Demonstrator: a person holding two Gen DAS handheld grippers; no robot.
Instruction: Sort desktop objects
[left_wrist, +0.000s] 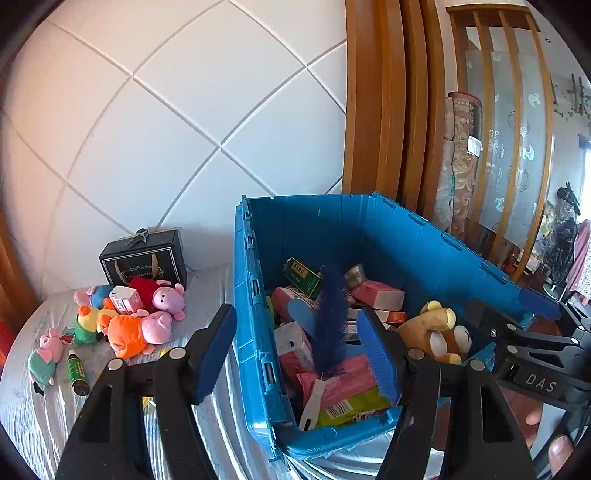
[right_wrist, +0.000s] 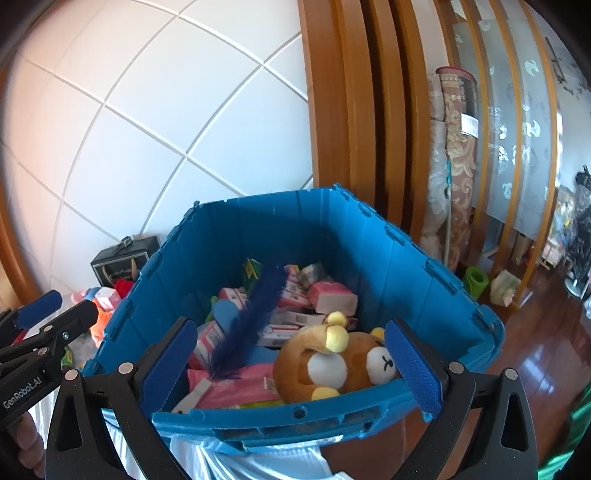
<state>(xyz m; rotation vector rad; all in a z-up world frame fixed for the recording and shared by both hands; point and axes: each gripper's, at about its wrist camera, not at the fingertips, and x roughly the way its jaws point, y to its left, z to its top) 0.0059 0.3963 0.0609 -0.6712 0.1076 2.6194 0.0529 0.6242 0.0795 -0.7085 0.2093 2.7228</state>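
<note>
**Both claws spread over a full blue crate, plush toys waiting on the cloth**

At the far left of the left wrist view, a pile of small plush toys (left_wrist: 125, 317) lies on the pale wrinkled tablecloth (left_wrist: 44, 406): pink pigs, an orange-clad one, a green-and-yellow one, with a small pink-and-white carton (left_wrist: 125, 300) among them. A little green bottle (left_wrist: 77, 373) lies near the pile's front edge. Behind the toys a black gift box with gold trim (left_wrist: 144, 258) stands against the white tiled wall.

The left gripper (left_wrist: 295, 354) has its blue-padded jaws spread wide with nothing between the pads; one finger hangs over the cloth, the other over the crate's inside.

To the right stands the big blue plastic crate (left_wrist: 255, 295), open-topped and crowded with pink and white medicine boxes (left_wrist: 376, 295), a green box (left_wrist: 303, 277), and a dark blue feather (left_wrist: 332, 317) lying slanted across them. A brown plush bear with yellow ears (right_wrist: 343, 363) lies face-up against the crate's near wall.

The right gripper (right_wrist: 291, 365) also stands spread and empty, just above the crate's near rim, its fingers either side of the bear without touching it.
</note>
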